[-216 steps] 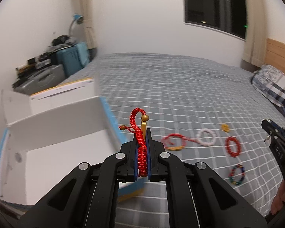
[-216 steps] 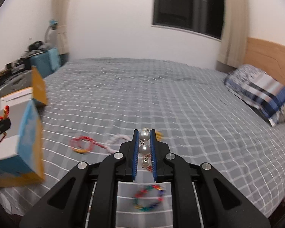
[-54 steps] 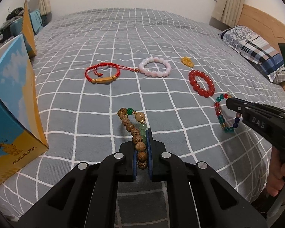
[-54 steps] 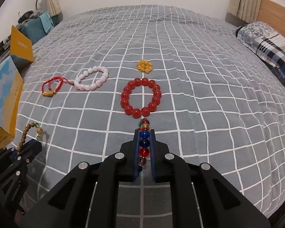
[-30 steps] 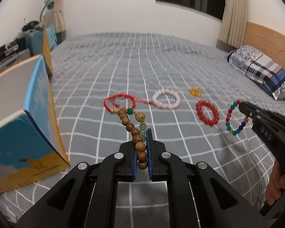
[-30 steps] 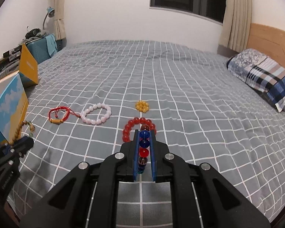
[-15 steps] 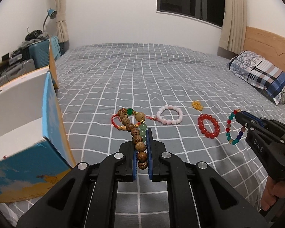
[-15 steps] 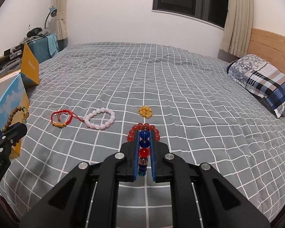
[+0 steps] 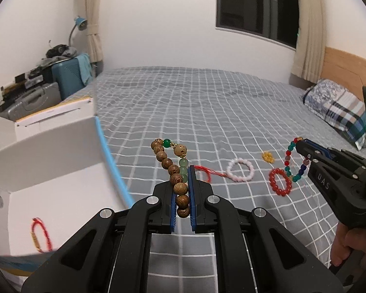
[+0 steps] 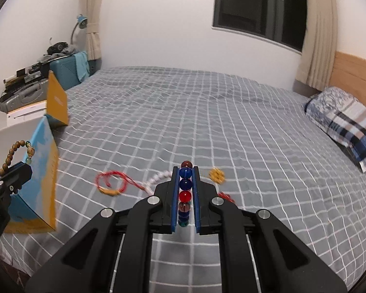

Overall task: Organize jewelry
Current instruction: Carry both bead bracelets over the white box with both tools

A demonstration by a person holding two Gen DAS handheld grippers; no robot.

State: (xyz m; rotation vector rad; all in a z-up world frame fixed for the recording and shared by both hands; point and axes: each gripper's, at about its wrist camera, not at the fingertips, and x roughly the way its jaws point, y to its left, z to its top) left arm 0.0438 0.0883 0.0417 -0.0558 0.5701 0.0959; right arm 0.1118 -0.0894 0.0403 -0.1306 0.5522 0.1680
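Left tongs [image 9: 182, 190] grip the wooden bead bracelet [image 9: 174, 171]; right tongs [image 10: 185, 190] grip the multicoloured bracelet [image 10: 185, 190]. Carry each over the open box [image 9: 48, 161], lower left, before releasing.

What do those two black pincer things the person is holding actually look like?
Both are matte black plastic. The left gripper and right gripper each have two angular arms with round silver bolt heads, ending in narrow fingers lined with blue pads. The right one's side bears pale letters, seemingly "DAS". No cables or sleeves show.
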